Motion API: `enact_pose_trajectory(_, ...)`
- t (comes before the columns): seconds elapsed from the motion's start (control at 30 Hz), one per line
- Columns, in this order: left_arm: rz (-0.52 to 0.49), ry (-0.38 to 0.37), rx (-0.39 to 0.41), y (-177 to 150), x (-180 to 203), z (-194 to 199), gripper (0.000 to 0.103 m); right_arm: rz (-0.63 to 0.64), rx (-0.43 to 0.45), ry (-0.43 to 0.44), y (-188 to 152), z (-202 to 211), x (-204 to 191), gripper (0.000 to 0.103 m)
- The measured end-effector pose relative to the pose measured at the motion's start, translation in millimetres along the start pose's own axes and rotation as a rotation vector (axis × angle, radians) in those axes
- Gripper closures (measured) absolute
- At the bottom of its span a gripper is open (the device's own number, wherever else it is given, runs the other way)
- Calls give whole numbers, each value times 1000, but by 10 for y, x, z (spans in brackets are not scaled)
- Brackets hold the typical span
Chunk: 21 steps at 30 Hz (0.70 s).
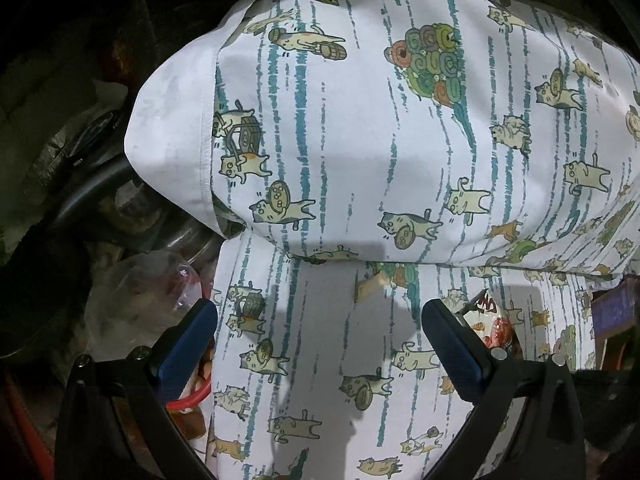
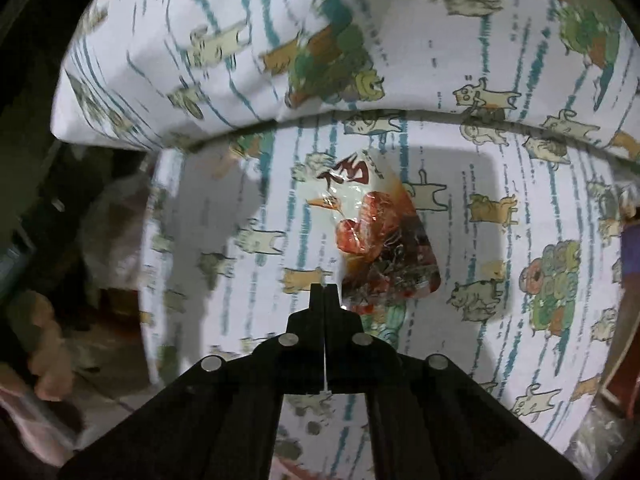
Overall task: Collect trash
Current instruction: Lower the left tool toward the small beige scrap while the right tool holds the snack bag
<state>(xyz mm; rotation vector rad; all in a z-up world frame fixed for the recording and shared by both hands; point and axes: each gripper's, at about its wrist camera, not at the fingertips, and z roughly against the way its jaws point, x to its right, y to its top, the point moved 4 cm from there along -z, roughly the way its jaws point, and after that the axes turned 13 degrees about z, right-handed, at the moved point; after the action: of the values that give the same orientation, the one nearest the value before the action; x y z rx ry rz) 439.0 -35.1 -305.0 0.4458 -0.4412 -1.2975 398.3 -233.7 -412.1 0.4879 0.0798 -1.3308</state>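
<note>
Snack wrapper pinched on the cat-print bed

The right claw (image 2: 325, 292) is clenched, seemingly on the wrapper (image 2: 380, 236) edge, on the sheet (image 2: 520, 208) below the pillow (image 2: 248, 40); the left claw (image 1: 320, 344) hangs released.

surface: cat-print sheet (image 2: 472, 208) | on it: pillow (image 1: 360, 120), snack wrapper (image 2: 380, 240)

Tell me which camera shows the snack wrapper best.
The right wrist view: the snack wrapper lies nearly whole on the cat-print sheet, just beyond the shut right gripper. The left wrist view catches only its top behind a finger.
</note>
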Motion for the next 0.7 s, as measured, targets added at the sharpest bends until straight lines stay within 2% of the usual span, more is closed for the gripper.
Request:
enact_pose_trajectory(0.03, 0, -1, -1, -9, -2, 7, 0, 3, 24, -43, 10, 24, -3, 103)
enact_pose_trajectory(0.07, -2, -4, -4, -17, 0, 11, 0, 18, 36, -91, 42, 48, -18, 94)
enact_pose_trajectory(0.1, -6, -7, -6, -30, 3, 18, 0, 39, 35, -120, 71, 31, -34, 74)
enact_pose_trajectory(0.17, -15, -5, -5, -40, 3, 27, 0, 100, 15, -139, 120, -21, -12, 53)
enact_pose_trajectory(0.23, -23, -4, -4, -51, 4, 35, 0, 179, -22, -180, 160, -58, 32, 53)
enact_pose_trajectory(0.3, -29, -2, -5, -57, 1, 32, 0, 221, -19, -198, 211, -166, 72, 44)
enact_pose_trajectory(0.5, -52, 16, -22, -70, -17, -51, 0, 181, -67, -161, 240, -573, 6, 39)
enact_pose_trajectory(0.6, -53, 27, -23, -67, -27, -80, 0, 266, -93, -227, 249, -750, -180, 31)
enact_pose_trajectory(0.7, -44, 13, -32, -60, -30, -89, 0, 320, -112, -346, 266, -859, -265, 30)
